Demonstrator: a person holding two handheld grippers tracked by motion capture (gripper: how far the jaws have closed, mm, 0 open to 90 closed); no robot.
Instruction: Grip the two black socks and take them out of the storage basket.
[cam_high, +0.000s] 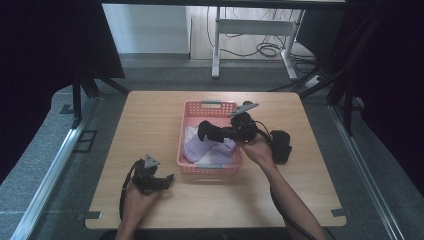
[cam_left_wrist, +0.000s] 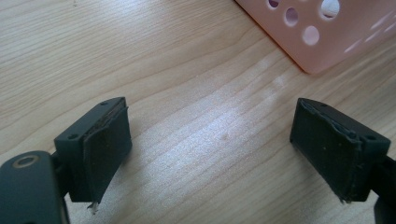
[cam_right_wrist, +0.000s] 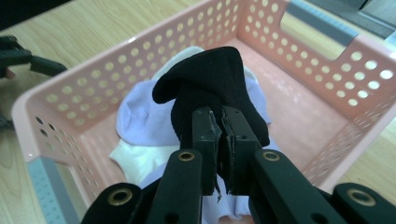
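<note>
Black sock (cam_right_wrist: 212, 88) hangs pinched between the right gripper's (cam_right_wrist: 221, 154) clamped fingers, above the pink basket (cam_right_wrist: 70, 88) and the pale socks (cam_right_wrist: 140, 121) inside it. Its free end droops leftward. Left gripper (cam_left_wrist: 210, 140) rests on the table (cam_left_wrist: 187, 70) near-left, fingers apart, empty.

No readable text from where I sit.

I find no label, brand, number or sign on the pink basket (cam_high: 209, 106), the socks inside it, the wooden table (cam_high: 150, 120) or either gripper body.
</note>
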